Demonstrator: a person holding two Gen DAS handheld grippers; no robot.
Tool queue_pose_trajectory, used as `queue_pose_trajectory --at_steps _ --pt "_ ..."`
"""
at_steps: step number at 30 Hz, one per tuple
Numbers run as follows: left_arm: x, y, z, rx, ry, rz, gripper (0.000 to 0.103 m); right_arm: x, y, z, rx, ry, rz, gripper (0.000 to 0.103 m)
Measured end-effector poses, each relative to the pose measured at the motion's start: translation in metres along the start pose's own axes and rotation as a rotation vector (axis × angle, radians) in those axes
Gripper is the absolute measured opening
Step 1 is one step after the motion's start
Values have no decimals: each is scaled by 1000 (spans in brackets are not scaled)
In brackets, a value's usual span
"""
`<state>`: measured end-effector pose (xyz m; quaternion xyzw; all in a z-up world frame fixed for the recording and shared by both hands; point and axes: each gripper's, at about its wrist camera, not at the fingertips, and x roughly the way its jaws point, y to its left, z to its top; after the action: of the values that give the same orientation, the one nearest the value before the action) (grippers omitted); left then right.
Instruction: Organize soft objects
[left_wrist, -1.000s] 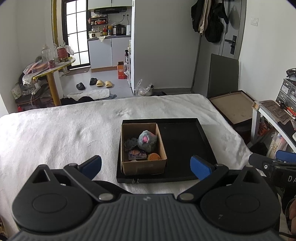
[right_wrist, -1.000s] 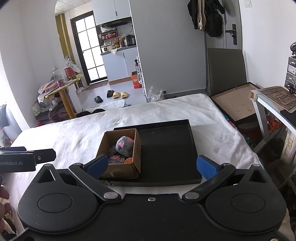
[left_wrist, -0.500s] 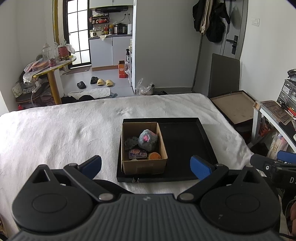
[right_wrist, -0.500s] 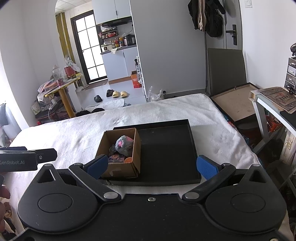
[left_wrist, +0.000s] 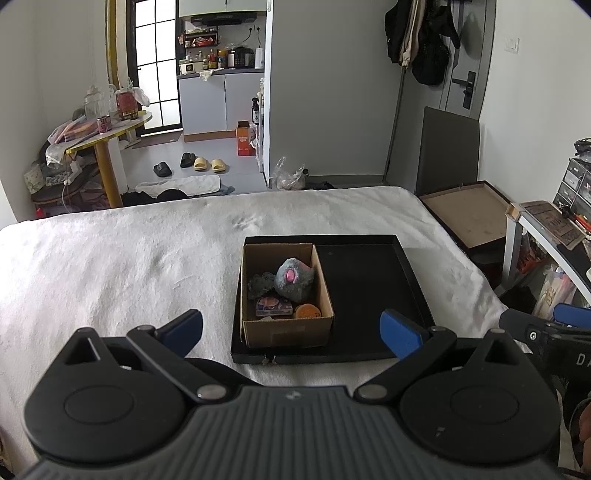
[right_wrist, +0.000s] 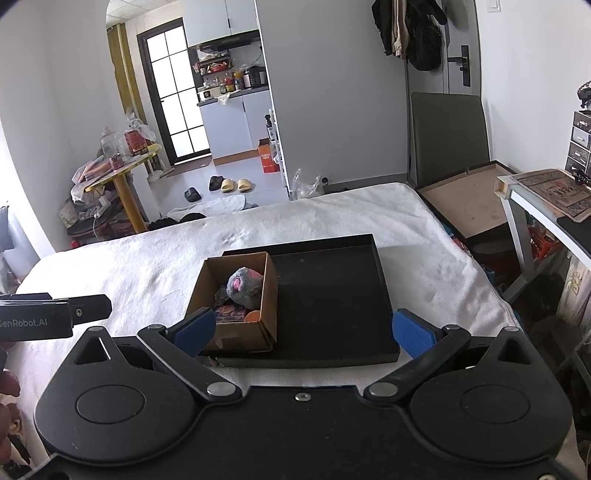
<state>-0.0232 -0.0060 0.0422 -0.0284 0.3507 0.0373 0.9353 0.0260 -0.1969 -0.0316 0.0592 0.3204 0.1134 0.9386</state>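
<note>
A brown cardboard box (left_wrist: 284, 334) stands in the left part of a black tray (left_wrist: 365, 284) on a white-covered bed. In the box lie a grey plush with a pink patch (left_wrist: 293, 278), a small dark grey plush (left_wrist: 260, 284), a purple packet (left_wrist: 274, 306) and an orange round toy (left_wrist: 307, 311). The box (right_wrist: 236, 332), the tray (right_wrist: 332, 291) and the grey plush (right_wrist: 243, 286) also show in the right wrist view. My left gripper (left_wrist: 291, 330) is open and empty, short of the tray. My right gripper (right_wrist: 303, 328) is open and empty, also short of the tray.
The white bed cover (left_wrist: 110, 266) spreads wide to the left of the tray. A white side table (right_wrist: 535, 199) and an open flat box (right_wrist: 469, 195) stand at the right of the bed. The other gripper shows at the edge of each view.
Both grippers have drifted slightly; the box and tray sit a touch farther off in view. Both stay open and empty. Nothing in the box moved.
</note>
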Motion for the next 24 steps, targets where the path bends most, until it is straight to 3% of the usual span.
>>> queue_pose_trajectory --at_steps 24 --pt "2 0 -4 6 6 11 101 3 0 -1 -22 14 -8 103"
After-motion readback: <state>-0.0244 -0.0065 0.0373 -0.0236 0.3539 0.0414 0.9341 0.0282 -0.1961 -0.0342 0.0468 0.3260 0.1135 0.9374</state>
